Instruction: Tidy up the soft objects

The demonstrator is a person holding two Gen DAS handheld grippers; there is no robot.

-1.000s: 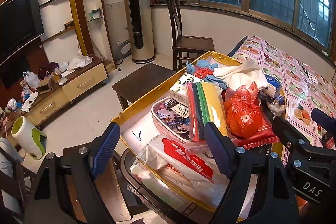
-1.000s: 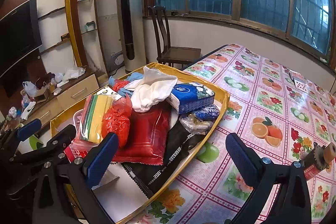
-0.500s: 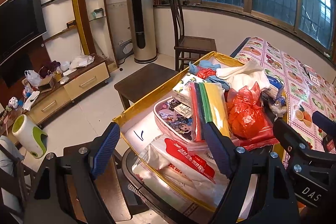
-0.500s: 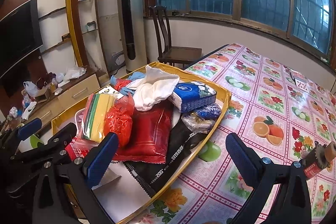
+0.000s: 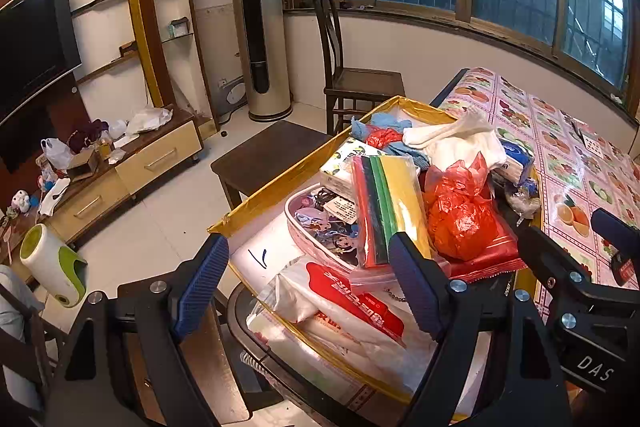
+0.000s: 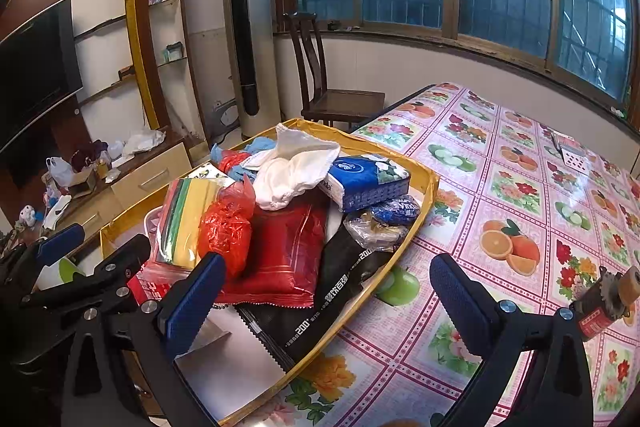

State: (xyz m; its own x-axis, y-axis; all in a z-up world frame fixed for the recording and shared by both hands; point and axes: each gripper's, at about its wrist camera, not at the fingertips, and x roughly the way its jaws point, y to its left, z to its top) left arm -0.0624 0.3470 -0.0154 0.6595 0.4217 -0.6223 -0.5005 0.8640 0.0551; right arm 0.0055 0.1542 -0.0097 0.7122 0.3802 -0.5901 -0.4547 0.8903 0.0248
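Left wrist view: the left tool (image 5: 308,283) hangs wide open and empty over the near end of the shallow gold-rimmed cardboard tray (image 5: 304,163). Since a second ago the view has barely drifted, and the crumpled red plastic bag (image 5: 460,215) and the clear pouch of red, green and yellow cloths (image 5: 390,203) lie as before.

Right wrist view: the right tool (image 6: 324,297) is likewise spread wide, holding nothing. The white folded cloth (image 6: 296,167) and blue tissue pack (image 6: 368,179) stay heaped in the tray on the fruit-print bench (image 6: 520,195). Nothing is sorted that I can tell; this seems a pause.
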